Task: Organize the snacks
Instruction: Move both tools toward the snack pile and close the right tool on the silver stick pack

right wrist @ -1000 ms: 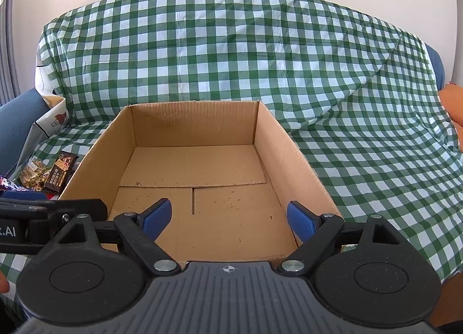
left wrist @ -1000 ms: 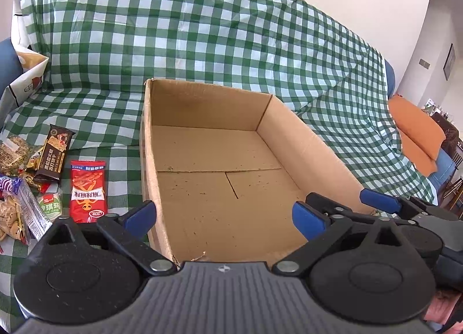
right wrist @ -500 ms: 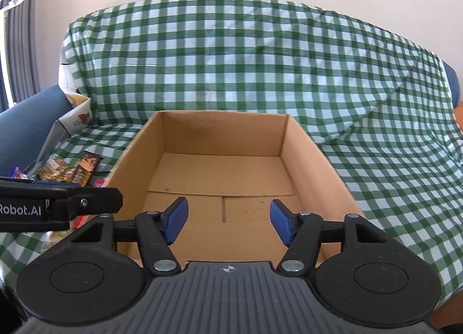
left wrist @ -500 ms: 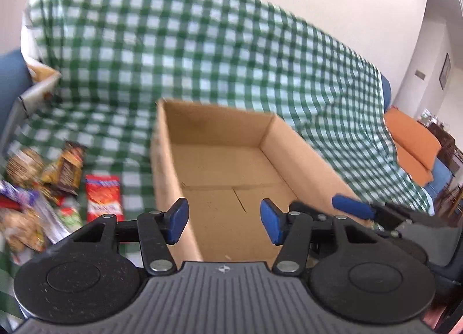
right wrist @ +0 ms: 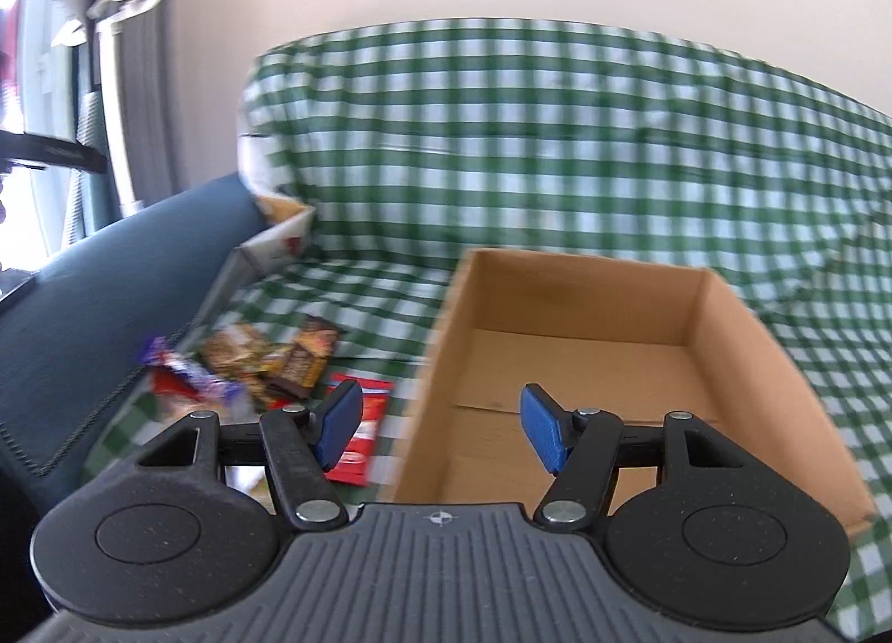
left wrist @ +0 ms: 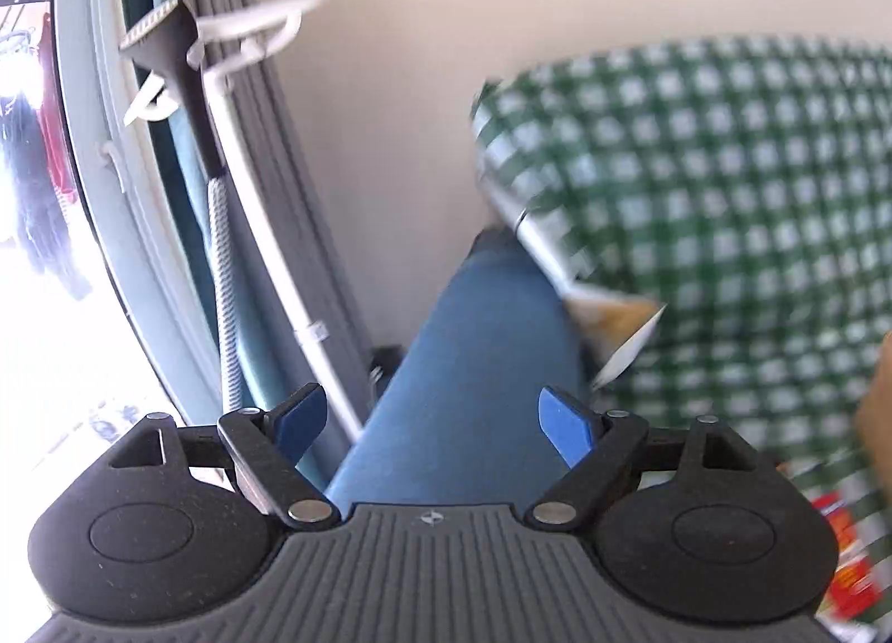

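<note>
Snack packets [right wrist: 262, 359] lie heaped on the checked sofa cover left of the empty cardboard box [right wrist: 719, 320], nearest the left tool [left wrist: 432, 420], empty with jaws opening; right tool [right wrist: 440, 428] half-open, empty.

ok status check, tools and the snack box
Left tool opening, nothing between the fingers, facing the blue armrest. Right tool open, empty. Cardboard box empty, snack packets piled beside it. Nothing in the way.
</note>
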A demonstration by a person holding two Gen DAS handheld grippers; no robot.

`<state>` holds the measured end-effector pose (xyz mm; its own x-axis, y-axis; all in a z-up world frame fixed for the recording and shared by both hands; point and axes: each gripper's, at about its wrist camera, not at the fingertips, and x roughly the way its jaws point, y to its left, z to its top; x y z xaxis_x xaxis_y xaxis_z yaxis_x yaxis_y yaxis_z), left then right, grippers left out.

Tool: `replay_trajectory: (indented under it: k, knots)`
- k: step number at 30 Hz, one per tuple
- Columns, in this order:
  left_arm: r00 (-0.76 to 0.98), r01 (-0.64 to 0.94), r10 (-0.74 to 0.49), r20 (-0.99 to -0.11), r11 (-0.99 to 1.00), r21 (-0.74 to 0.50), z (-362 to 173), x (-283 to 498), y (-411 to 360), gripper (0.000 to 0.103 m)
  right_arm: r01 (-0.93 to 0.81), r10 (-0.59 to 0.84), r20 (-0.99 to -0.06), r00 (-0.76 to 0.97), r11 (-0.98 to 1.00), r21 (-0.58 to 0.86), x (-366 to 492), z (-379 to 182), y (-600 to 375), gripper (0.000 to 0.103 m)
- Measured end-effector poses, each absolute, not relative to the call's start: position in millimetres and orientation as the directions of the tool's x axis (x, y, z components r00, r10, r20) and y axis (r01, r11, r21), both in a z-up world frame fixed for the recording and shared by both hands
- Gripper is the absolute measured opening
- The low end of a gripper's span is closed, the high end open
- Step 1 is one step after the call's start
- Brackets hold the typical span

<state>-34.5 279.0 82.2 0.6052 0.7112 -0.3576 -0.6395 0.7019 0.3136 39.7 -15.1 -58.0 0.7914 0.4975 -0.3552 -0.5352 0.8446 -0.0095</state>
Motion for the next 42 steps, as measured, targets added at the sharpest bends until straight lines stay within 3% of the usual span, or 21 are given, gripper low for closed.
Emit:
replay_trajectory:
  k: [5, 9, 12, 13, 16, 17, 21, 22, 23, 26, 28, 33, 34, 36, 42]
  knots:
    - [0.529, -0.675, 0.736, -0.423, 0.667, 0.317, 61, -62, 291, 0.087, -0.608, 0.561, -0.362, 0.745, 0.794, -0.019, 33, -60, 20, 0.066]
    - [0.575, -0.729, 0.767, -0.286, 0.638, 0.246, 97, -113, 243, 0.099, -0.646, 0.586, -0.393, 0.709, 0.763, -0.026, 33, -68, 45, 0.07]
    - [0.675, -0.648, 0.68, -0.286, 0.732, 0.211, 97, -111, 203, 0.099, -0.666, 0.585, -0.433, 0.686, 0.745, -0.048, 37, -79, 70, 0.071]
    - [0.721, -0.605, 0.624, -0.301, 0.779, 0.167, 93, -105, 195, 0.095, -0.671, 0.578, -0.453, 0.679, 0.739, -0.061, 40, -84, 79, 0.071]
    - [0.756, -0.529, 0.497, -0.427, 0.847, 0.049, 61, -68, 181, 0.053, -0.677, 0.554, -0.499, 0.666, 0.73, -0.093, 48, -97, 101, 0.071]
    - [0.747, -0.524, 0.461, -0.479, 0.851, 0.002, 45, -55, 183, 0.049, -0.681, 0.55, -0.511, 0.66, 0.726, -0.098, 50, -101, 107, 0.071]
    - [0.683, -0.582, 0.328, -0.653, 0.785, -0.214, -24, -12, 220, 0.051, -0.7, 0.54, -0.544, 0.642, 0.703, -0.127, 60, -115, 128, 0.071]
    - [0.657, -0.611, 0.322, -0.681, 0.758, -0.23, -38, -7, 228, 0.058, -0.706, 0.537, -0.553, 0.638, 0.694, -0.141, 63, -119, 133, 0.071]
    - [0.642, -0.63, 0.327, -0.693, 0.741, -0.234, -51, -6, 234, 0.067, -0.711, 0.532, -0.559, 0.636, 0.685, -0.157, 64, -124, 137, 0.07]
    - [0.619, -0.659, 0.307, -0.723, 0.704, -0.266, -77, -8, 240, 0.075, -0.727, 0.512, -0.581, 0.632, 0.652, -0.216, 69, -136, 148, 0.069]
    - [0.656, -0.627, 0.288, -0.697, 0.722, -0.292, -72, -11, 238, 0.084, -0.733, 0.502, -0.592, 0.631, 0.635, -0.242, 72, -141, 153, 0.067]
    - [0.601, -0.634, 0.237, -0.763, 0.722, -0.276, -88, 0, 235, 0.09, -0.752, 0.497, -0.619, 0.608, 0.609, -0.25, 77, -148, 157, 0.043]
    - [0.604, -0.631, 0.216, -0.767, 0.718, -0.294, -91, 2, 238, 0.091, -0.755, 0.498, -0.622, 0.604, 0.608, -0.247, 77, -149, 157, 0.043]
    - [0.603, -0.628, 0.204, -0.771, 0.718, -0.301, -90, 0, 239, 0.09, -0.76, 0.505, -0.62, 0.6, 0.602, -0.246, 75, -150, 156, 0.038]
    - [0.633, -0.604, 0.211, -0.745, 0.736, -0.305, -90, -7, 230, 0.072, -0.76, 0.513, -0.601, 0.613, 0.59, -0.271, 61, -145, 145, 0.022]
